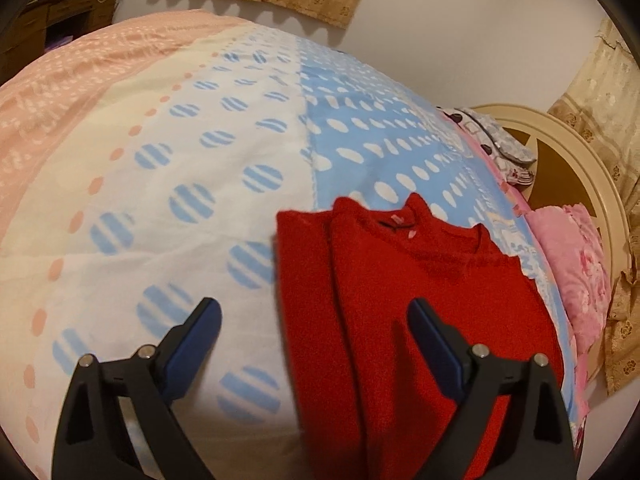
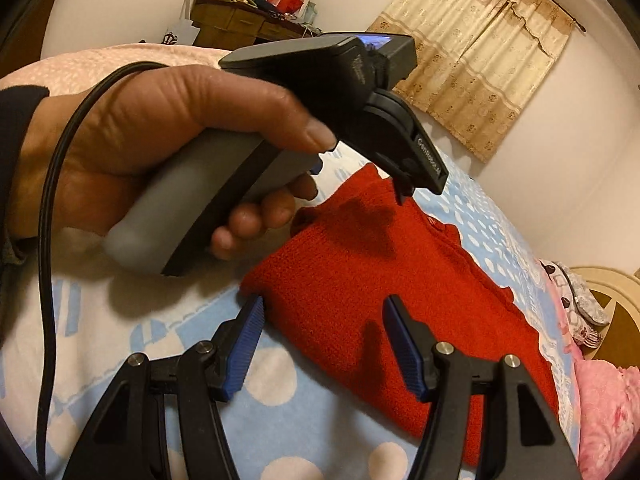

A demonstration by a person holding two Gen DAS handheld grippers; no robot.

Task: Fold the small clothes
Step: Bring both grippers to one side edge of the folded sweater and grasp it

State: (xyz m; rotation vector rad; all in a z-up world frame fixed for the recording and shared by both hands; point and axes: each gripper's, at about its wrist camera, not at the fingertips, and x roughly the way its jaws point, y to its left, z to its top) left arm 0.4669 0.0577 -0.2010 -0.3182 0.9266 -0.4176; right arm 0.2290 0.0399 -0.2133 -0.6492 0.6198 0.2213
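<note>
Left tongs point(image 2: 416, 184) body reads "CenRobot AI"; red sweater point(image 2: 360, 280) label illegible.

Home bedroom: quilt-covered bed point(image 1: 160, 160), headboard point(image 1: 560, 136), curtains point(image 2: 480, 60).

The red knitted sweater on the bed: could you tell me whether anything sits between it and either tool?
Nothing visible does. The red knitted sweater lies flat on the dotted bedspread, with both the left tool and the right tool open just above its near edge.

plain red sweater point(image 1: 420, 300) on a bed cover point(image 1: 200, 140) of pink, cream, white and blue with dots; beige patterned curtains point(image 2: 480, 60).
</note>
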